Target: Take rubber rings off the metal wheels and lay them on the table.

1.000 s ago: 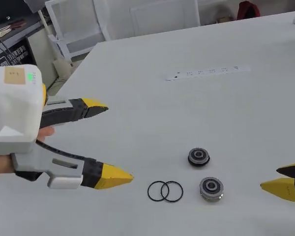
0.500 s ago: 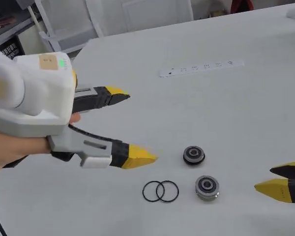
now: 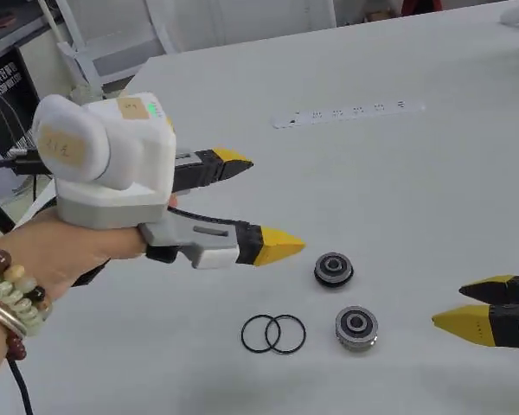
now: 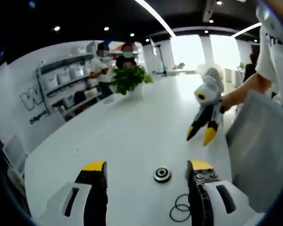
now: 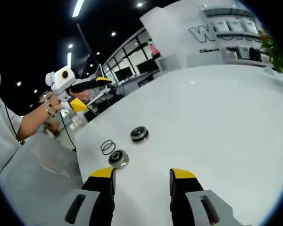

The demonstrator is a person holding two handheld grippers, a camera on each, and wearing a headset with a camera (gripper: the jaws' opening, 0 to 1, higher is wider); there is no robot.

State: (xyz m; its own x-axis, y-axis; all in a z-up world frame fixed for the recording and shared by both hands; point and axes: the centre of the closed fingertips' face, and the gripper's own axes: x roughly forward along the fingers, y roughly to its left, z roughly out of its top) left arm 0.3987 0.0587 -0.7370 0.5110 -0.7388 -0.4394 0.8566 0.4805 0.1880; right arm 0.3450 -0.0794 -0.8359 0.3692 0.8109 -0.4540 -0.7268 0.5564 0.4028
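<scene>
Two small metal wheels lie on the white table (image 3: 398, 190). The farther wheel (image 3: 333, 269) looks dark around its rim; the nearer wheel (image 3: 356, 328) shows bare grey metal. Two thin black rubber rings (image 3: 272, 334) lie overlapping on the table to the left of the nearer wheel. My left gripper (image 3: 258, 201) hovers open and holds nothing, its lower tip just left of the farther wheel. My right gripper (image 3: 450, 304) is open at the lower right, pointing at the wheels. The left gripper view has the farther wheel (image 4: 162, 174) between its jaws. Both wheels (image 5: 139, 133) (image 5: 118, 158) and the rings (image 5: 107, 147) lie ahead of the right gripper (image 5: 142, 173).
A white power strip (image 3: 346, 113) lies flat farther back on the table. The table's left edge (image 3: 147, 69) runs past white frames and shelving. A potted plant (image 4: 129, 77) stands at the table's far end, with people behind it.
My left gripper has moved to the right, toward the wheels, still open. The right gripper has hardly moved. Wheels and rings lie where they were.
</scene>
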